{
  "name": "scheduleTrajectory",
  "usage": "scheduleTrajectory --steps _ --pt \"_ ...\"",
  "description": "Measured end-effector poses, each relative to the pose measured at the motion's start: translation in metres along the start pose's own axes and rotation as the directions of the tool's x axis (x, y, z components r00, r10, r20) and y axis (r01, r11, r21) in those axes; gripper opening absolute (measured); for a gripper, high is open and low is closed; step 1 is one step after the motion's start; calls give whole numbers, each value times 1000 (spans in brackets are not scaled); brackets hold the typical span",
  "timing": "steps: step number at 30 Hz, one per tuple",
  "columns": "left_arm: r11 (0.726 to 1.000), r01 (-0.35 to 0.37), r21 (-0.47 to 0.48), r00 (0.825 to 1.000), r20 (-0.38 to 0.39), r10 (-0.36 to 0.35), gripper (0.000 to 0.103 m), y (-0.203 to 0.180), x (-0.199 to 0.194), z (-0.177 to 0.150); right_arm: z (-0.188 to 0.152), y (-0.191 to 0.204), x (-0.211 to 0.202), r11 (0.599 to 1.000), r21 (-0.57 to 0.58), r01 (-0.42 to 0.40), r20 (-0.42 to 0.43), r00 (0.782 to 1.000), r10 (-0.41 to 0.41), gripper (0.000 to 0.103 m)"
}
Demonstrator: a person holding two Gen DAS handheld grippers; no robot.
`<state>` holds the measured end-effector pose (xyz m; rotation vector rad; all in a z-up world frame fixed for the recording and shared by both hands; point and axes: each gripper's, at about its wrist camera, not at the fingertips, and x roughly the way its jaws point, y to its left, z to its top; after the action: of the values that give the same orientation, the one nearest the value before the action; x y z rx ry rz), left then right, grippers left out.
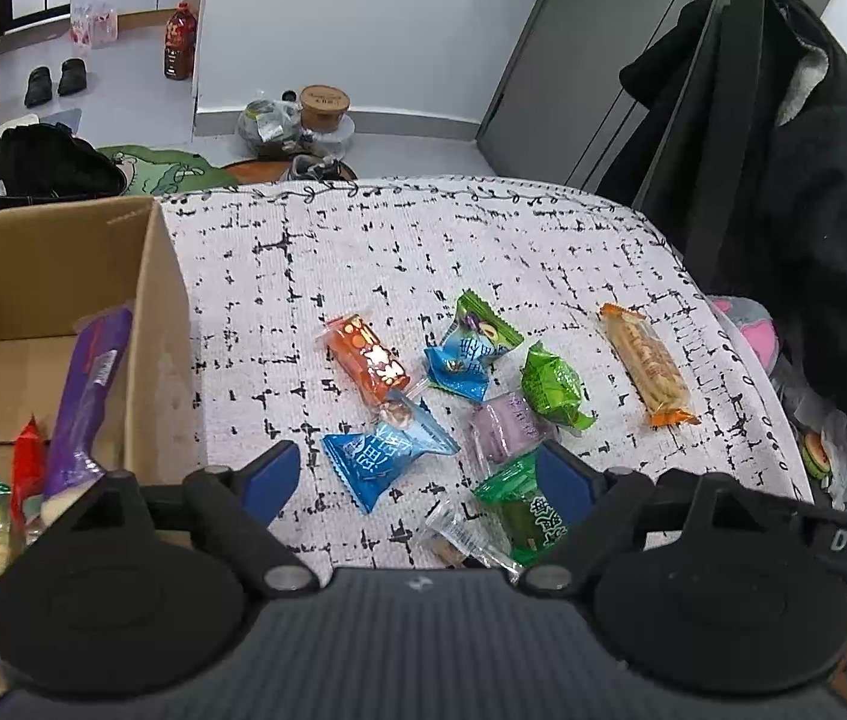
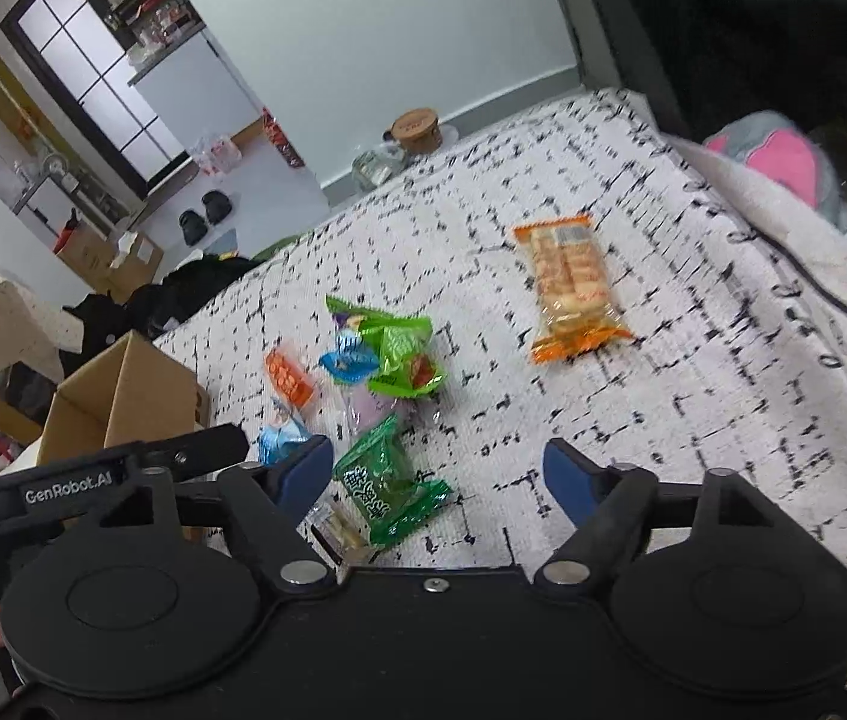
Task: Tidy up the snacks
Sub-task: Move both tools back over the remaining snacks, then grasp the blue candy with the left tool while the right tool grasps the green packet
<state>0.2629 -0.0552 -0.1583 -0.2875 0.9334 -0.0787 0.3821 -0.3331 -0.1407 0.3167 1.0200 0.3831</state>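
I have the left gripper point(image 1: 420, 477) with its blue-padded jaws spread wide, gripping nothing; a blue plastic snack packet point(image 1: 384, 456) and a dark green wrapped snack point(image 1: 522, 510) lie on the white black-flecked cloth point(image 1: 363, 252) between the pads, the green one against the right pad. My right gripper point(image 2: 438, 474) is likewise parted and empty, hovering over that cloth with the same green snack point(image 2: 384, 483) just inside its left pad. The long orange biscuit packet point(image 2: 573, 285) lies well beyond the right gripper, apart from the cluster. The open brown cardboard box point(image 1: 63, 252) sits left of the left gripper, holding a purple packet point(image 1: 90, 396).
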Motion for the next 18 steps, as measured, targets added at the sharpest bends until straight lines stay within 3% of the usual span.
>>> scheduleTrajectory --steps 14,18 --pt "997 -73 -28 994 -79 71 64 7 48 2 -5 14 51 996 -39 -83 -94 992 79 63" --pt "995 -88 -36 991 -109 84 56 13 58 -1 -9 15 63 996 -46 -79 -117 990 74 55"
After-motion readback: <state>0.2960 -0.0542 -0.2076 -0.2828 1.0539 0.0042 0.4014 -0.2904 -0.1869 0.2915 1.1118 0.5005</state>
